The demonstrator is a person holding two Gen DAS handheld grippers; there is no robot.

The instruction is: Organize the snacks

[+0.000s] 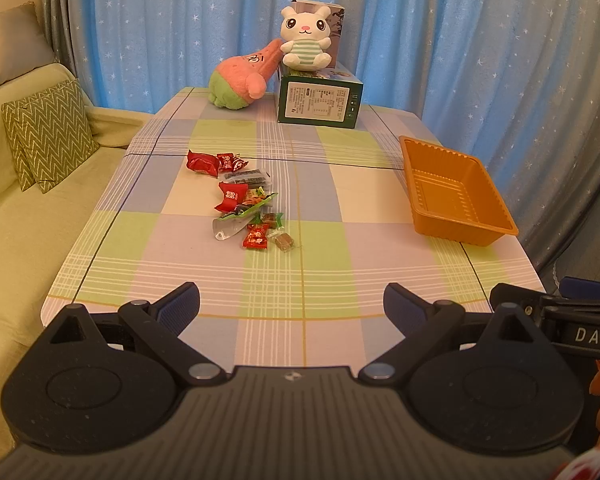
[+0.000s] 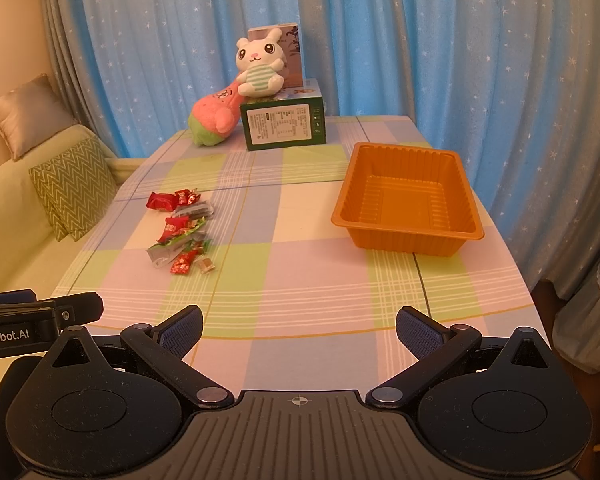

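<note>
A heap of wrapped snacks (image 1: 242, 200) lies on the left half of the checked tablecloth (image 1: 300, 280): red packets, a green packet, a dark packet and small candies. It also shows in the right wrist view (image 2: 182, 232). An orange plastic tray (image 1: 454, 194) stands empty at the right side, also seen in the right wrist view (image 2: 408, 200). My left gripper (image 1: 291, 306) is open and empty above the near table edge. My right gripper (image 2: 299, 330) is open and empty, level with it, to its right.
A green box (image 1: 320, 98) with a white bunny plush (image 1: 306, 38) on it and a pink plush (image 1: 244, 76) stand at the far edge. A sofa with cushions (image 1: 48, 136) is left of the table. Blue curtains hang behind.
</note>
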